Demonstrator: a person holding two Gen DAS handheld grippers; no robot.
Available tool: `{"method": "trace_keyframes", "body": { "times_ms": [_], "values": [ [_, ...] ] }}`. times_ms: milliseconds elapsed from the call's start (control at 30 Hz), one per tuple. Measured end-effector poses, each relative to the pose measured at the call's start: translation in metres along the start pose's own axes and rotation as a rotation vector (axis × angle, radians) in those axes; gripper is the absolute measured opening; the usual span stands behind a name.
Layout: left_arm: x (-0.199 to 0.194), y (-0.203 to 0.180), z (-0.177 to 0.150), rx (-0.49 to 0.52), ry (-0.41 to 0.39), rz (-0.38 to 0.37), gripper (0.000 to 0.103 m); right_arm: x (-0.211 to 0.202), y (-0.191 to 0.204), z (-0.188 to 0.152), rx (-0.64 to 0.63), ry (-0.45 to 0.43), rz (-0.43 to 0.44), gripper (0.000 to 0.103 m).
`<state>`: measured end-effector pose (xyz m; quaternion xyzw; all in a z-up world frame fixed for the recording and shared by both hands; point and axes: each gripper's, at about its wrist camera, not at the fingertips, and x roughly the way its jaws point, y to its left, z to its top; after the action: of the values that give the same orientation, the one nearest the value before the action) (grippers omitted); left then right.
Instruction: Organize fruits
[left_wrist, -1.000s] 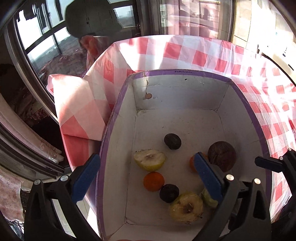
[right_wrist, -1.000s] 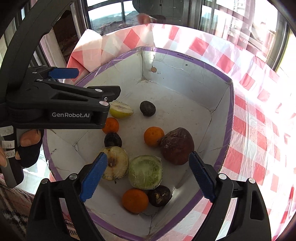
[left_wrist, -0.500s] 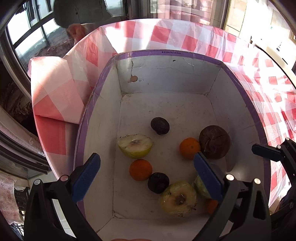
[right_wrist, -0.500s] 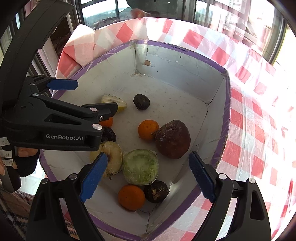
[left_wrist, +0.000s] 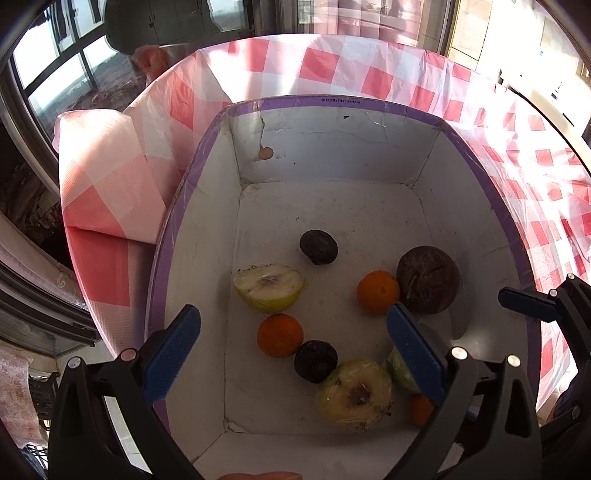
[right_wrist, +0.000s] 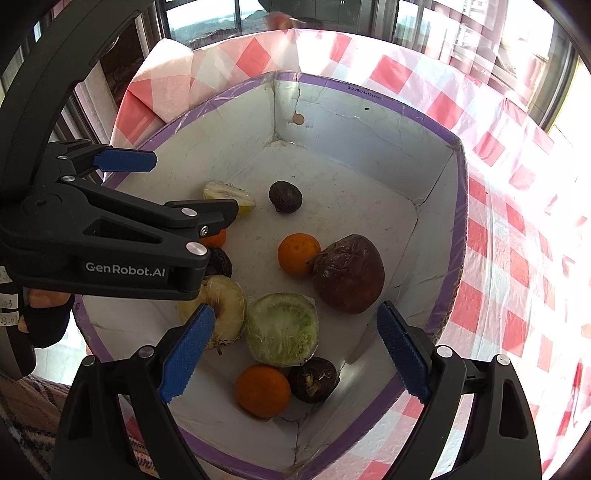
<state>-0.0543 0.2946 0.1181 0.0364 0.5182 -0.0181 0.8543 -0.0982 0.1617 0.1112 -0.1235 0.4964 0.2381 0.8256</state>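
We hold the left gripper (left_wrist: 291, 354) and right gripper (right_wrist: 295, 354) over the box (right_wrist: 456, 206), both w/ jaws spread wide and nothing between them. All fruit sits in the box on the checked cloth (right_wrist: 517, 229): oranges (right_wrist: 299, 254), apple halves (left_wrist: 267, 288), a green half (right_wrist: 282, 330), small dark fruits (right_wrist: 285, 196) and a big wrinkled dark fruit (right_wrist: 349, 273) touching the mid orange.

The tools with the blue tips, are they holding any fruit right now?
No. The left tool and the right tool are both open above the box, gripping no fruit.
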Motion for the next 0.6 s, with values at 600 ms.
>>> {"method": "trace_keyframes", "body": {
  "times_ms": [600],
  "values": [
    [0.0013,0.0005,-0.0055,-0.055,0.031,-0.044,0.101,-0.0003,0.0063,-0.001,-0.021,0.003,-0.004,0.086]
  ]
}}
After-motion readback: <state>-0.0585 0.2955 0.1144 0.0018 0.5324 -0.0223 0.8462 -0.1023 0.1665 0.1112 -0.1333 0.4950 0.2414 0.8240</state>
